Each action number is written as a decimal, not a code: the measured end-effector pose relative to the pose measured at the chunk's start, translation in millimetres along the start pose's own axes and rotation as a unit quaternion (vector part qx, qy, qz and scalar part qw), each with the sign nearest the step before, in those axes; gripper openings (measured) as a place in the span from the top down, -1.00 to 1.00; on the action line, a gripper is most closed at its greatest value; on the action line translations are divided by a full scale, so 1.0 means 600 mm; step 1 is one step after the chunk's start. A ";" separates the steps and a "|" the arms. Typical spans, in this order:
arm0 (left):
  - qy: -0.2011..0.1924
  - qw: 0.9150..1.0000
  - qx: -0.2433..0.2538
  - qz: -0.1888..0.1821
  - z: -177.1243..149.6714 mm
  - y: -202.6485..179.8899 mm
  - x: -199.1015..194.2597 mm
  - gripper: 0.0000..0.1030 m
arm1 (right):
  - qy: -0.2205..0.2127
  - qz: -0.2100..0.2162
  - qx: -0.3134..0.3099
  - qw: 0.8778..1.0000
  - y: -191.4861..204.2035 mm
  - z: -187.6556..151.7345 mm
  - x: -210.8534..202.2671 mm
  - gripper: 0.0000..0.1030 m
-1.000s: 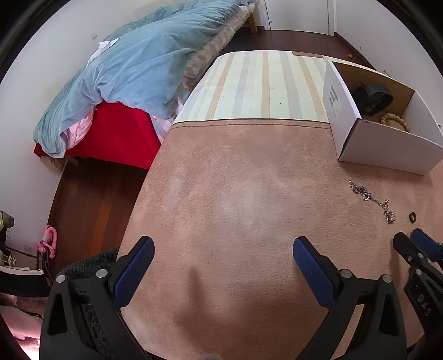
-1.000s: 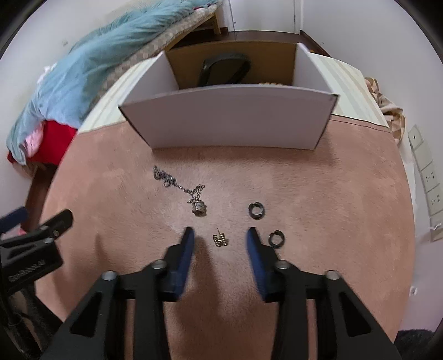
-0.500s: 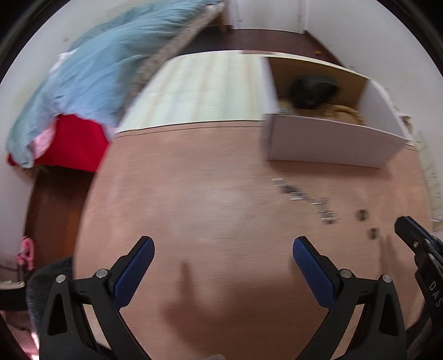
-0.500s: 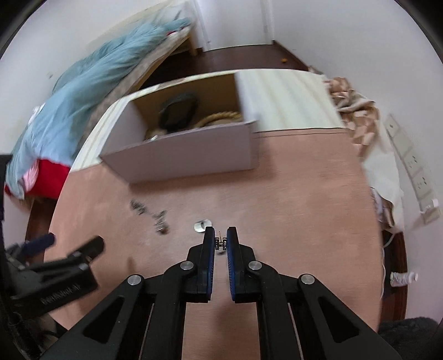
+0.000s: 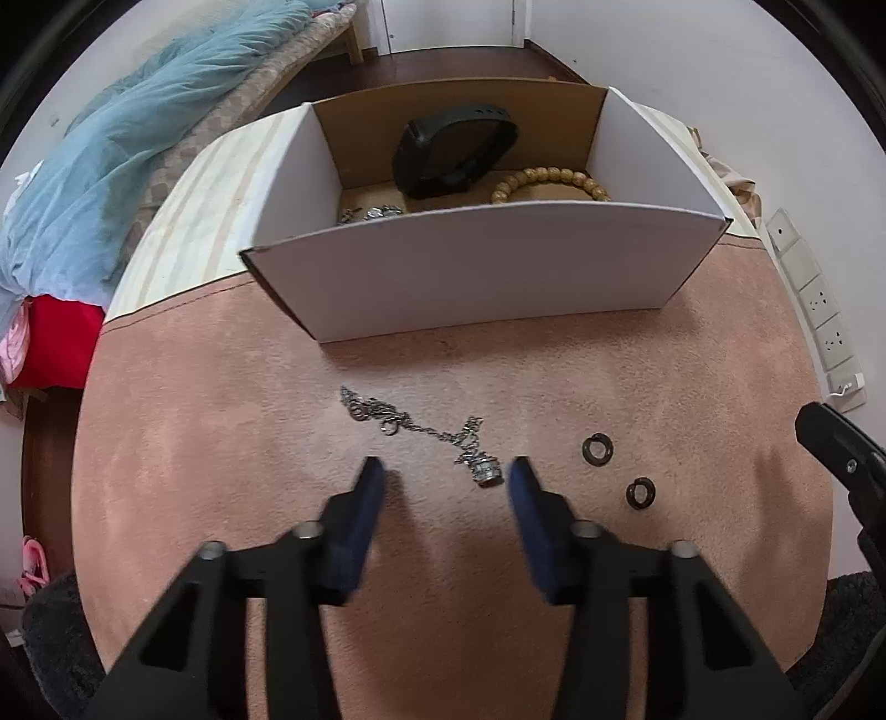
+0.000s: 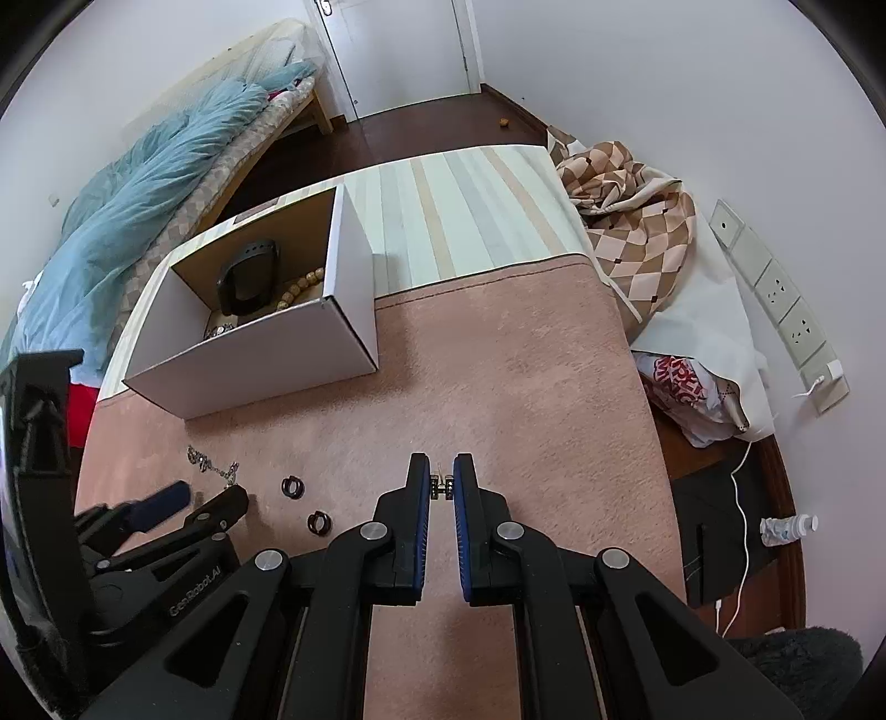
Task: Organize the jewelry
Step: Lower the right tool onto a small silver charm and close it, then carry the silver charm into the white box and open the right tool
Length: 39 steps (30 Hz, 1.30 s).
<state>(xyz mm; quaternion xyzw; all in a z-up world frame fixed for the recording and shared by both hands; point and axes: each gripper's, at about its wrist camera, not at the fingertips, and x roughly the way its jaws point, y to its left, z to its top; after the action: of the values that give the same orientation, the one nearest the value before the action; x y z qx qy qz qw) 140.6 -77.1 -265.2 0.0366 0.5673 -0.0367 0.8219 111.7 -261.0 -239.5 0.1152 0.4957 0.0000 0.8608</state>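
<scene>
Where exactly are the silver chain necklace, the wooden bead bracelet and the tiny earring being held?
silver chain necklace [image 5: 421, 425]: left wrist view, middle of the chain.
wooden bead bracelet [image 5: 545, 178]: left wrist view, top arc of beads.
small earring [image 6: 441, 487]: right wrist view, its body between the pads.

a home bedroom: bed [image 6: 166, 183] with blue duvet [image 5: 111, 149], pink carpet [image 6: 498, 387], door [image 6: 398, 50].

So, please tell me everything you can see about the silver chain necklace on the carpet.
The silver chain necklace lies loose on the pink carpet, in front of the white cardboard box. Its thin metal links bunch at the left end, with small rings, then run right to a chunky pendant. The pendant lies between the open fingers of the left gripper, which does not touch it.
</scene>
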 end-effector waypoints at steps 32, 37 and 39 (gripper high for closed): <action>-0.156 0.983 0.011 -0.096 0.099 0.096 -0.277 0.86 | -0.061 0.117 -0.011 0.991 0.072 0.122 -0.136 0.83; -0.177 0.978 0.009 -0.113 0.151 0.111 -0.314 0.86 | -0.055 0.138 -0.021 0.989 0.098 0.173 -0.133 0.83; -0.179 0.977 0.010 -0.112 0.169 0.111 -0.315 0.86 | -0.047 0.139 -0.027 0.989 0.110 0.194 -0.123 0.83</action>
<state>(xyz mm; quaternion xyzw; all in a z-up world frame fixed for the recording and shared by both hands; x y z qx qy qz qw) 174.8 -17.4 -51.6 -0.0256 0.4110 -0.1401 0.9005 180.8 -228.2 -107.3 0.1596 0.4338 0.1275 0.8776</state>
